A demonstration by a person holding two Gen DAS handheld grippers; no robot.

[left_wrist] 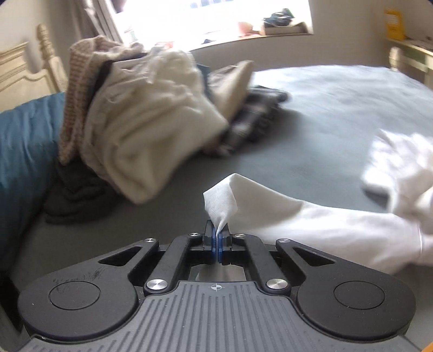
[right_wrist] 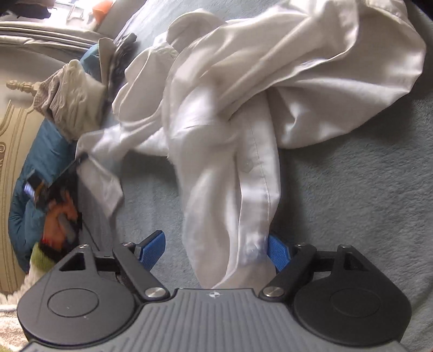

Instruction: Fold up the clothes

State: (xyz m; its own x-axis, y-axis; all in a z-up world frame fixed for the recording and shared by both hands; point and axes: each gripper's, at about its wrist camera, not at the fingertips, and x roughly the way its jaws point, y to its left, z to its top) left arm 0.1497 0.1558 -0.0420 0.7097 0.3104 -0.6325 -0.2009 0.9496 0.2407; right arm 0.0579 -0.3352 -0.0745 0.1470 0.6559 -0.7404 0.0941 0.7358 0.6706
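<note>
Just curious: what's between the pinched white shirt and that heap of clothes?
Only bare grey bedcover lies between the white shirt and the clothes pile, seen in the left wrist view.

Grey bed (left_wrist: 311, 113) carries clothes pile (left_wrist: 140, 116) and white shirt (right_wrist: 230, 108).

Grey-blue bed cover (left_wrist: 311, 130): plush, fills the middle and right of the left wrist view and the lower right of the right wrist view. Blue pillow or duvet (left_wrist: 24, 151): left edge. Cream carved headboard (left_wrist: 19, 75) with turned finial post (left_wrist: 44, 40): upper left. Curtain (left_wrist: 100, 19): top, left of the bright window (left_wrist: 216, 13). Windowsill (left_wrist: 270, 33): top centre, small blurred items on it. Yellow box (left_wrist: 393, 24) on a pale shelf (left_wrist: 411, 46): upper right.
</note>
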